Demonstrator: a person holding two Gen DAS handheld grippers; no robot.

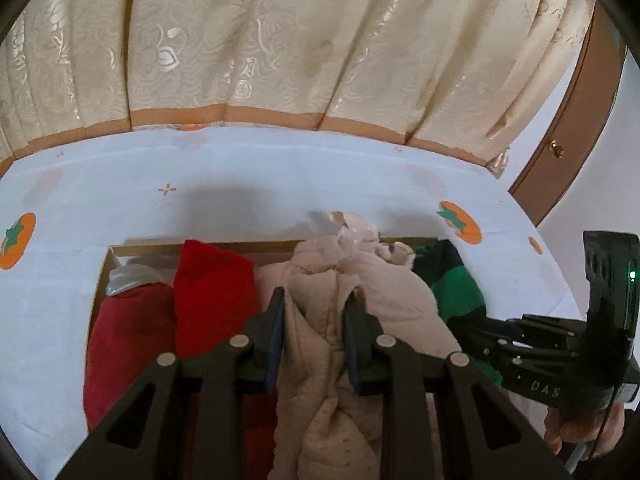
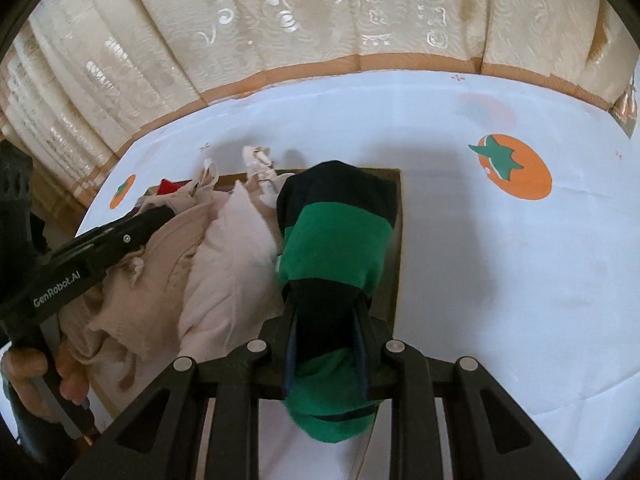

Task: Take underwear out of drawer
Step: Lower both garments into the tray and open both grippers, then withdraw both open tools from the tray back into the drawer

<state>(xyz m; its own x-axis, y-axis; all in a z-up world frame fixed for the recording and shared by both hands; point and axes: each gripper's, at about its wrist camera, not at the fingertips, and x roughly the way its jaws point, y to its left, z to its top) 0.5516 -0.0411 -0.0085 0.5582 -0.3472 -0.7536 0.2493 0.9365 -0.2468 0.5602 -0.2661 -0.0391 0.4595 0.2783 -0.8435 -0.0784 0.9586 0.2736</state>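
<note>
While both grippers work the drawer (image 1: pixel 105 280) at frame centre, the left gripper (image 1: pixel 314 304) pinches a beige garment (image 1: pixel 320 360) and the right gripper (image 2: pixel 326 312) pinches green-and-black underwear (image 2: pixel 336 232), each gripped by a bunched fold, probably for lifting clear.

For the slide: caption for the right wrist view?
Right gripper clamps green-and-black underwear at the drawer; left gripper holds beige garment.
</note>
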